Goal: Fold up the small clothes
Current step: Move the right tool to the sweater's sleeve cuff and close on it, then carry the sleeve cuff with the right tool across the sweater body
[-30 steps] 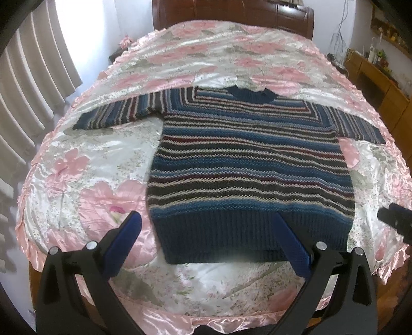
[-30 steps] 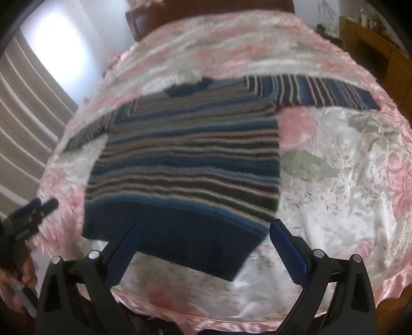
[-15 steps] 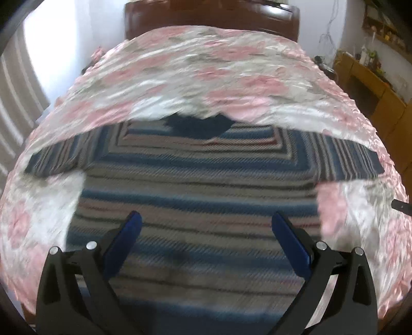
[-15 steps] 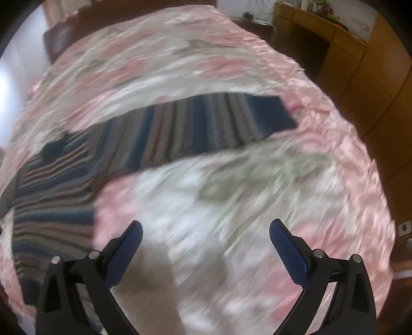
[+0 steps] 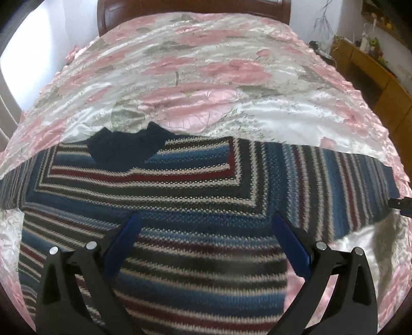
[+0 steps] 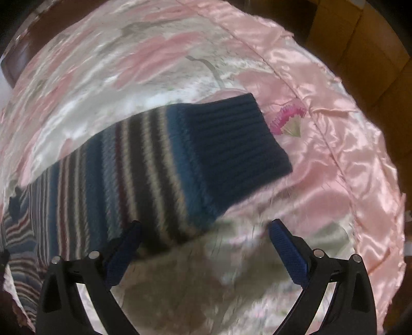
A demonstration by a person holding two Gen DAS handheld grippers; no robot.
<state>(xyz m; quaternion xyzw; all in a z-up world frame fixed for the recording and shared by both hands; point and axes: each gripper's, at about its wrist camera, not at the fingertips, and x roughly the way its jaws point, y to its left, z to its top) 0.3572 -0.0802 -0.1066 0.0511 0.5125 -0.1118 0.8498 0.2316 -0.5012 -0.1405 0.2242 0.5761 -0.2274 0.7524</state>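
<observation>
sweater [image 5: 195, 206] hem cut off below, right-view bedspread [image 6: 231, 283] foreground blurred

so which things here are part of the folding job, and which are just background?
Job:
striped sweater
its sleeve cuff
left gripper, open
right gripper, open

Background:
floral bedspread
headboard
wooden cabinet

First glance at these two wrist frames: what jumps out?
The striped knit sweater dominates the left wrist view, spread flat on the shiny pink floral bedspread, navy collar toward the headboard. In the right wrist view, its navy ribbed cuff fills the middle, just ahead of the open right gripper. The left gripper, also open, hangs over the sweater's chest.
</observation>
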